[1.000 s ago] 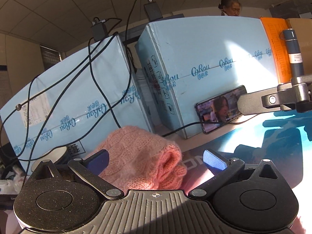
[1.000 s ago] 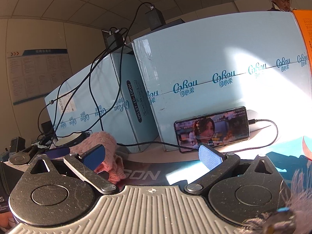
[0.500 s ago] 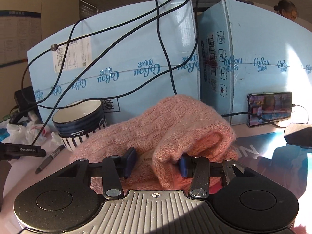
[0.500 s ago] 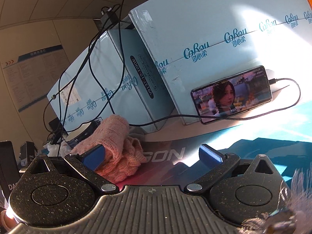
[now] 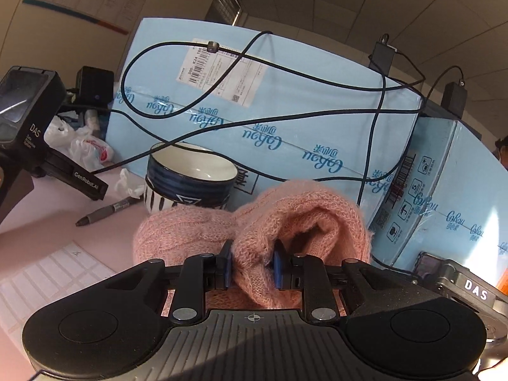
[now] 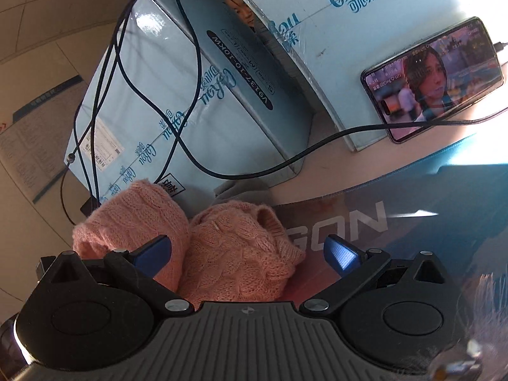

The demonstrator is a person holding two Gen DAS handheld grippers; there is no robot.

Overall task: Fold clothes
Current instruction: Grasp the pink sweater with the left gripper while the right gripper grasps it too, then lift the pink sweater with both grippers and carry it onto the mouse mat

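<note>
A pink knitted sweater (image 5: 301, 216) lies bunched on the table in front of the blue boxes. My left gripper (image 5: 250, 268) is shut on a fold of it, with both blue pads pressed into the knit. In the right wrist view the same sweater (image 6: 235, 254) lies in two lumps between and behind the fingers. My right gripper (image 6: 247, 254) is open, its jaws spread wide around the right lump without pinching it.
Two light blue cardboard boxes (image 5: 285, 120) stand behind, with black cables (image 5: 371, 146) draped over them. A blue and white bowl (image 5: 190, 181) and a marker pen (image 5: 108, 211) sit at the left. A phone (image 6: 435, 79) leans against the right box. A dark mat (image 6: 397, 222) covers the table.
My left gripper has closed on the sweater fold and swung left. My right gripper has moved left and down, so the sweater now sits between its open fingers.
</note>
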